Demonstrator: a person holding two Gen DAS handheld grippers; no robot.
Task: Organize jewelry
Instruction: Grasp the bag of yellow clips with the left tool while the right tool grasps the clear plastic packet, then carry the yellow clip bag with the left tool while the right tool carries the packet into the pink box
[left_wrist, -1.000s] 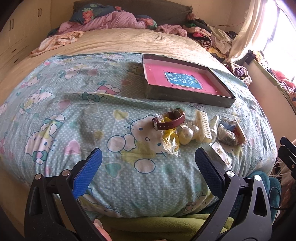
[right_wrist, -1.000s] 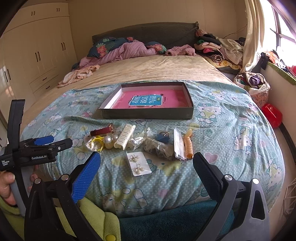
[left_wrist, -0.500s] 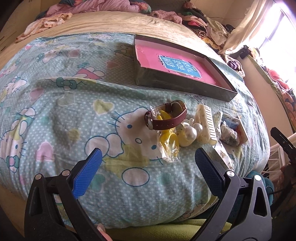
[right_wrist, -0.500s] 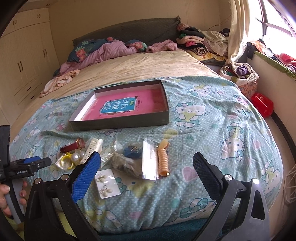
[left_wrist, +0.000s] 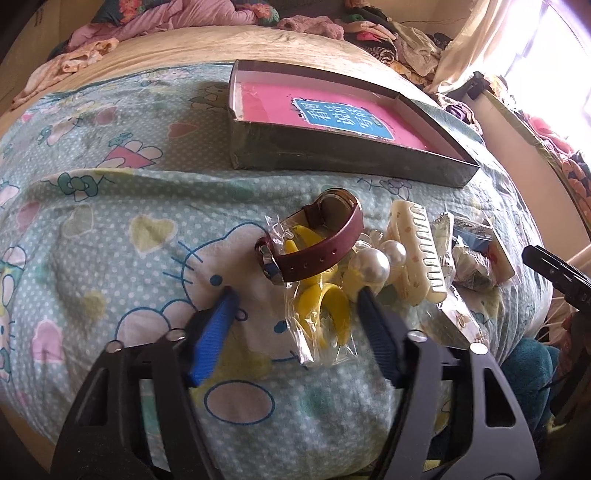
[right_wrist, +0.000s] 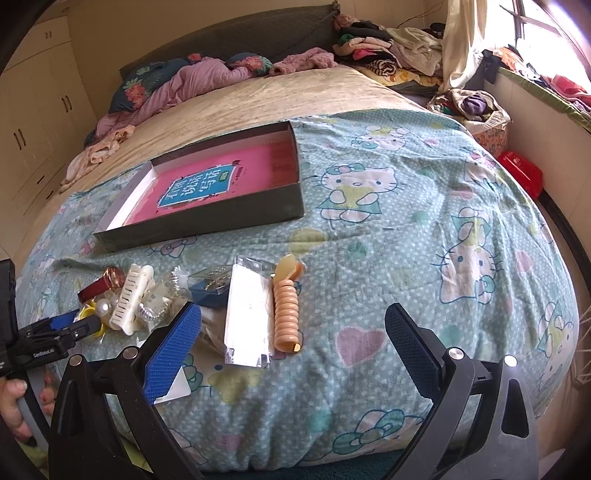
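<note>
Bed w/ Hello Kitty blanket (right_wrist: 406, 229) over beige sheet (right_wrist: 258, 99). On blanket: shallow dark box (left_wrist: 332, 147) w/ pink book inside, toward headboard. Nearer foot edge, a cluster: maroon-strap watch (left_wrist: 317, 243), bagged yellow pieces (left_wrist: 321, 310), pearl beads (left_wrist: 373, 264), cream claw clip (left_wrist: 417, 251), small plastic packets (right_wrist: 247, 314), peach coil hair tie (right_wrist: 286, 310). Clothes pile (right_wrist: 207, 77) at headboard end.

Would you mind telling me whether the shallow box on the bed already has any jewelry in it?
No jewelry yet. The box shows only its pink printed lining; the watch and hair clip lie outside on the blanket.
</note>
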